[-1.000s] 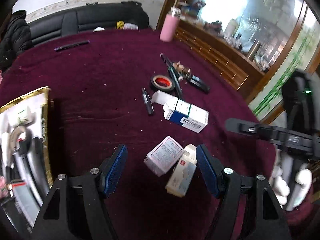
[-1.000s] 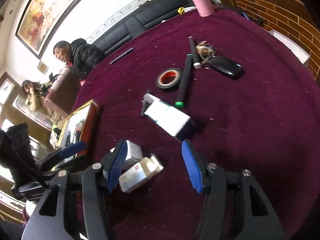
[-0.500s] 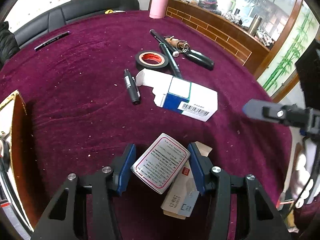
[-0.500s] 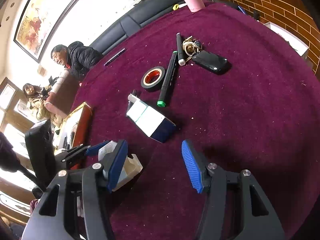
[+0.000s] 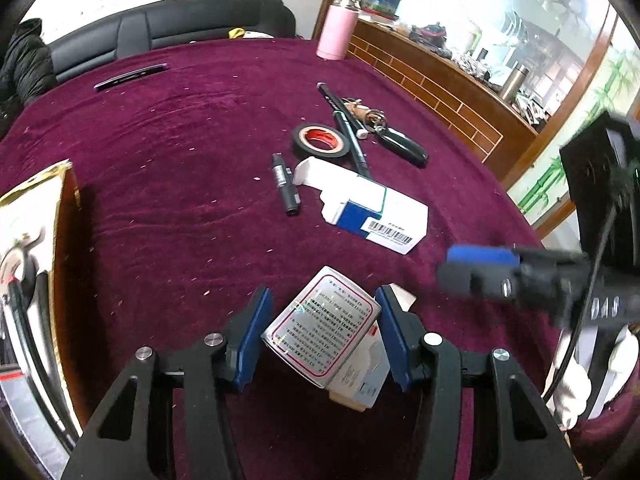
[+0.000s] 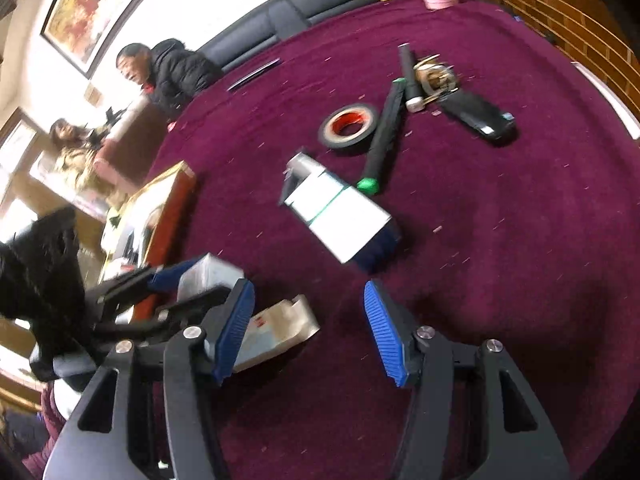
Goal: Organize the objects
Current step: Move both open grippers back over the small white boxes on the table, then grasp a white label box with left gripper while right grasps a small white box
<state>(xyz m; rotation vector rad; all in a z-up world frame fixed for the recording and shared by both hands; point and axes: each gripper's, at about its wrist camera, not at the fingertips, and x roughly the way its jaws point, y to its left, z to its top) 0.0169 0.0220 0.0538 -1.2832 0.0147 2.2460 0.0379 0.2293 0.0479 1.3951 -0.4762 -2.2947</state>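
My left gripper [image 5: 322, 300] is shut on a small white box with a red-bordered label [image 5: 320, 324], its blue pads against two opposite sides. Under that box, on the purple cloth, lies a flat beige-and-white box [image 5: 364, 372]. In the right wrist view the left gripper [image 6: 180, 276] holds the small box [image 6: 208, 276] at the left. My right gripper [image 6: 309, 286] hovers just over the cloth with its jaws opening. The flat box [image 6: 280, 328] lies beside its left finger, not pressed by the pads. The right gripper [image 5: 480, 260] shows blurred at the right of the left wrist view.
A blue-and-white carton [image 5: 372, 208] lies ahead, with a black marker [image 5: 285, 184], a tape roll [image 5: 320, 140], a green-capped pen [image 6: 384, 140], and keys with a black fob [image 6: 476, 114] beyond. A gold-rimmed tray [image 5: 60, 208] of items sits left. A pink flask [image 5: 338, 28] stands far back. Two people sit beyond the table [image 6: 168, 72].
My left gripper came down over the small labelled box and closed on it. The right gripper rolled slightly and drew nearer the flat box and the carton.
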